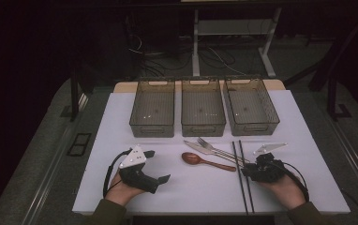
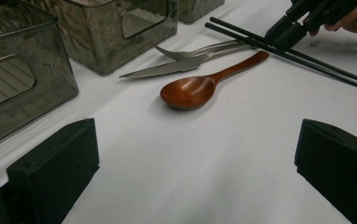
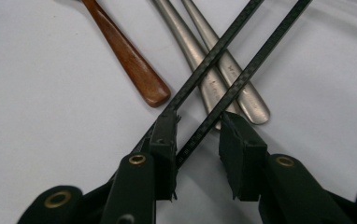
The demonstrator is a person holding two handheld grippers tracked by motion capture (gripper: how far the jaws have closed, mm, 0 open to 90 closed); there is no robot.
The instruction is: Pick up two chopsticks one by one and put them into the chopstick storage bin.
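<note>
Two black chopsticks lie side by side on the white table, crossing the handles of a steel fork and knife. A wooden spoon lies left of them. My right gripper is down at the chopsticks. Its jaws stand a little apart: one chopstick runs through the gap and the other passes under the left jaw. My left gripper rests wide open at the front left, with nothing between its jaws. It faces the spoon and the right gripper.
Three see-through grey bins stand in a row at the back of the table. The spoon's handle ends just left of the right gripper's jaws. The steel handles lie under the crossing chopsticks.
</note>
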